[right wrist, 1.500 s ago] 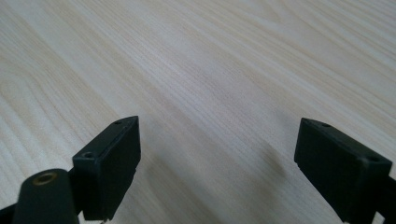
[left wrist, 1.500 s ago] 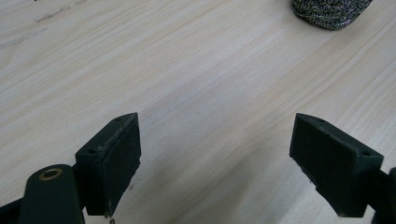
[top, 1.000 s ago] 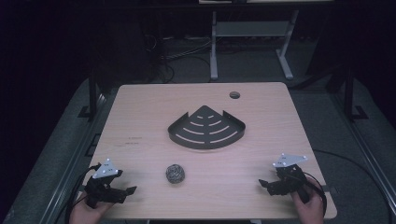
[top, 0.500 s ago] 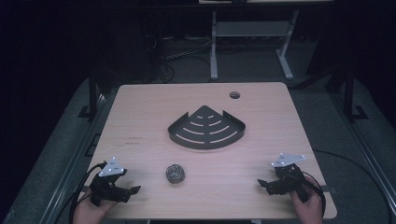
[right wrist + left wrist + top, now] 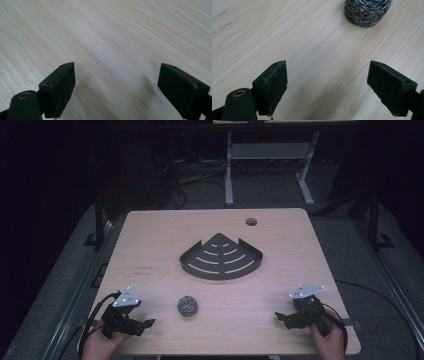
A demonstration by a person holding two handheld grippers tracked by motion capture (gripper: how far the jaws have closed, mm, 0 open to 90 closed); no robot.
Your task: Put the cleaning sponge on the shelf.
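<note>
A steel-wool scourer lies on the pale wooden table, near its front edge. Behind it rests a black fan-shaped corner shelf with curved slots. My left gripper sits at the front left, open, with bare table between its jaws; the scourer is ahead of it and a little to the right. At the front right my right gripper is open too, over bare wood.
A round cable hole marks the table's far right. Cables trail from both grippers off the front edge. Behind the table stands a white metal frame on a dark floor with loose cables.
My left gripper has slid a little to the right, toward the scourer. The right gripper has stayed where it was.
</note>
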